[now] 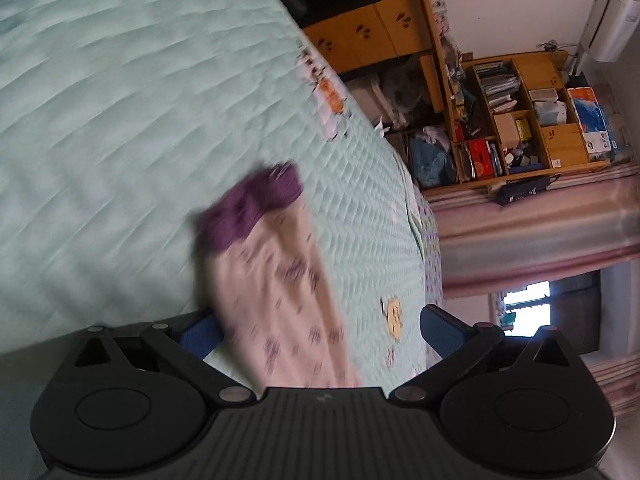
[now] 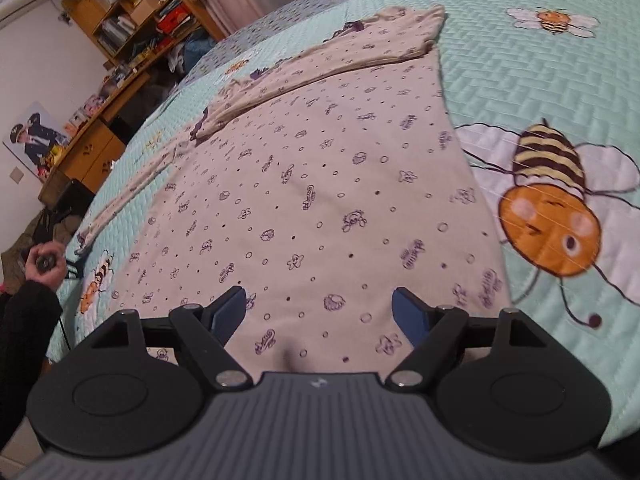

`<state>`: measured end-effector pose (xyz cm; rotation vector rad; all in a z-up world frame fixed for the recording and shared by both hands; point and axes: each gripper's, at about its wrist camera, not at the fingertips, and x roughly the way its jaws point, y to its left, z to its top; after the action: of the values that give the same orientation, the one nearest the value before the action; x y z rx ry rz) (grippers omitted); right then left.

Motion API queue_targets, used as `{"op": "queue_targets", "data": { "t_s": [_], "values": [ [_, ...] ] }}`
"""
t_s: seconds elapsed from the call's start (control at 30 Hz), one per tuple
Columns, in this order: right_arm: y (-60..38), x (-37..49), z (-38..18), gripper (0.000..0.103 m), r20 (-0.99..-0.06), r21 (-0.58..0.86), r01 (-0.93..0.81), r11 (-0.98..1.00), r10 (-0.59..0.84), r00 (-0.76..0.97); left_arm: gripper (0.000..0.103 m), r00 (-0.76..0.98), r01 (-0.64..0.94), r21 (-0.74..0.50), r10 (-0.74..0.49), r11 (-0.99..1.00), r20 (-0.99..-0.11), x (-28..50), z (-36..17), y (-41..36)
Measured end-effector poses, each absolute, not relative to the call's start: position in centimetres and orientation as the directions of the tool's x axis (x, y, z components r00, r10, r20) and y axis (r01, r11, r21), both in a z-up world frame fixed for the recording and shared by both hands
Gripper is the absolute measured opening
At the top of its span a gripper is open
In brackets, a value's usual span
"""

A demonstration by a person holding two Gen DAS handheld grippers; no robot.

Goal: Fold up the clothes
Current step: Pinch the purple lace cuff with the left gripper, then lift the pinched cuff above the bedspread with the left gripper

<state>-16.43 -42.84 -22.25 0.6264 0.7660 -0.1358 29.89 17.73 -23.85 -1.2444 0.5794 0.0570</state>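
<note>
Left wrist view: heavy motion blur on bedspread (image 1: 120,120) and sleeve (image 1: 264,264); window (image 1: 524,308) blown out. Right wrist view: sharper, soft even daylight, fisheye bending at edges.

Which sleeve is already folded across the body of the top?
The far sleeve, lying diagonally over the cream printed top near its upper edge. The near sleeve trails off the top's left side onto the bedspread, unfolded.

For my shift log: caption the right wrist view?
Open right gripper low over patterned pink top spread on bee-print bedspread.
</note>
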Motion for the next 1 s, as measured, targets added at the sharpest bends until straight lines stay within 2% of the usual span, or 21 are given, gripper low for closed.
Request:
{"op": "queue_targets", "data": {
  "t_s": [0.1,0.13,0.2,0.23,0.27,0.3,0.4,0.63,0.83,1.0],
  "values": [
    [-42.8,-15.8,-22.6,0.082,-0.693,0.472,0.347,0.811,0.098,0.714,0.102,0.854,-0.328,-0.863,-0.270,0.383,-0.444,31.4,-23.4,17.4],
    [-42.8,-15.7,-22.6,0.083,-0.693,0.470,0.347,0.811,0.096,0.714,0.098,0.857,-0.320,-0.863,-0.269,0.392,-0.440,31.6,-23.3,17.2],
    [-42.6,-15.5,-22.7,0.085,-0.692,0.464,0.345,0.816,0.092,0.716,0.073,0.860,-0.319,-0.862,-0.261,0.394,-0.438,31.9,-23.7,17.4],
    [-42.6,-15.5,-22.7,0.086,-0.693,0.460,0.344,0.819,0.088,0.716,0.036,0.851,-0.342,-0.863,-0.266,0.372,-0.452,31.9,-24.5,17.8],
    [-42.5,-15.4,-22.7,0.086,-0.693,0.455,0.343,0.822,0.085,0.716,0.010,0.837,-0.375,-0.862,-0.275,0.343,-0.473,31.8,-25.5,18.1],
    [-42.4,-15.4,-22.7,0.086,-0.694,0.449,0.342,0.825,0.082,0.715,0.002,0.828,-0.399,-0.863,-0.282,0.310,-0.484,31.8,-26.5,18.5],
    [-42.2,-15.4,-22.6,0.086,-0.698,0.436,0.336,0.835,0.078,0.711,0.004,0.836,-0.374,-0.874,-0.296,0.310,-0.463,32.2,-27.0,18.6],
    [-41.6,-15.4,-22.4,0.087,-0.701,0.423,0.339,0.840,0.067,0.710,0.001,0.837,-0.371,-0.823,-0.228,0.430,-0.497,33.3,-24.4,17.6],
    [-42.2,-16.2,-22.4,0.086,-0.681,0.461,0.337,0.821,0.084,0.727,0.001,0.859,-0.301,-0.777,-0.198,0.553,-0.473,34.4,-18.2,13.9],
    [-43.4,-17.1,-22.7,0.086,-0.645,0.519,0.337,0.785,0.101,0.758,0.001,0.885,-0.160,-0.677,-0.199,0.719,-0.420,34.1,-10.9,5.3]
  ]
}}
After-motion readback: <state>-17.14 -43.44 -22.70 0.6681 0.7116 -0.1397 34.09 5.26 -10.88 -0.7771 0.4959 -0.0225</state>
